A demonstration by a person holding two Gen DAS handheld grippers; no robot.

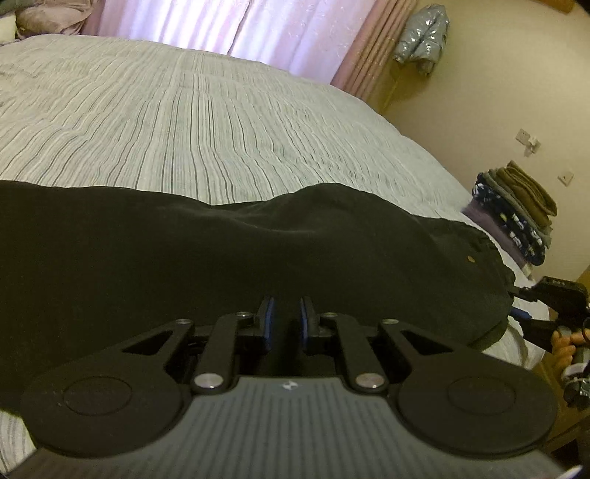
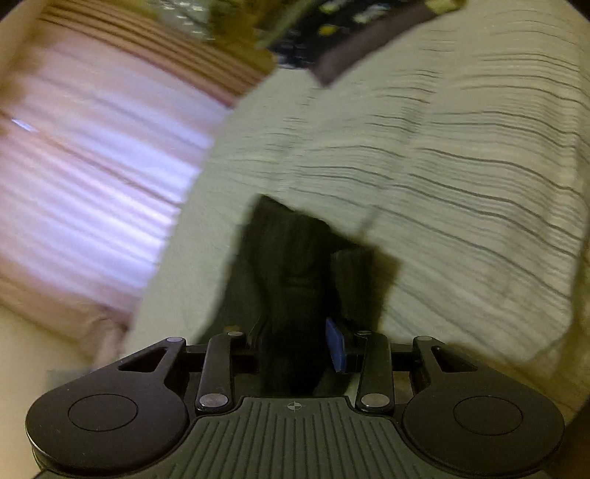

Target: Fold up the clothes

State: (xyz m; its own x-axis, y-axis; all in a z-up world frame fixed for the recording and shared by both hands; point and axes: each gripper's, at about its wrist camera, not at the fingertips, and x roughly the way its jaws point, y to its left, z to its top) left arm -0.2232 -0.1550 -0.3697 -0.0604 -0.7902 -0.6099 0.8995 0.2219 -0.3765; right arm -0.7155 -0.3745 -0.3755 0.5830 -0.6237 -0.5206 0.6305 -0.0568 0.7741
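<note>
A black garment point(image 1: 221, 250) lies stretched across the near part of the striped bed cover point(image 1: 184, 121), with a small brass button near its right end. My left gripper point(image 1: 287, 313) is shut on its near edge, with black fabric between the blue pads. At the far right of the left wrist view, my right gripper point(image 1: 516, 306) holds the garment's right end, and a person's hand is behind it. The right wrist view is blurred. There, a strip of the black garment point(image 2: 291, 265) runs between the fingers of my right gripper point(image 2: 302, 280), which is shut on it.
A stack of folded clothes point(image 1: 516, 217) sits at the bed's right corner and shows again as the folded clothes point(image 2: 332, 29) at the top. Pink curtains point(image 1: 258, 25) hang behind the bed. A silver jacket point(image 1: 424, 33) hangs on the wall. Pillows lie at the far left.
</note>
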